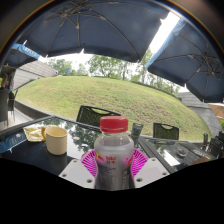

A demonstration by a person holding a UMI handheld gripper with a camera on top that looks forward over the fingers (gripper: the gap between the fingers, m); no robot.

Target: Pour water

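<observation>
The water bottle (114, 152), red cap on, stands upright between the fingers of the gripper (113, 164), whose pink pads (90, 163) press its sides, so it looks held. It is above the glass surface (30, 155). A pale cup (56, 140) waits off to the left, near. Pouring seems not yet begun; the cap must come off, then the tilt toward the cup.

Outdoor patio: umbrellas (95, 25), grassy slope (100, 95), glass table (30, 150).
</observation>
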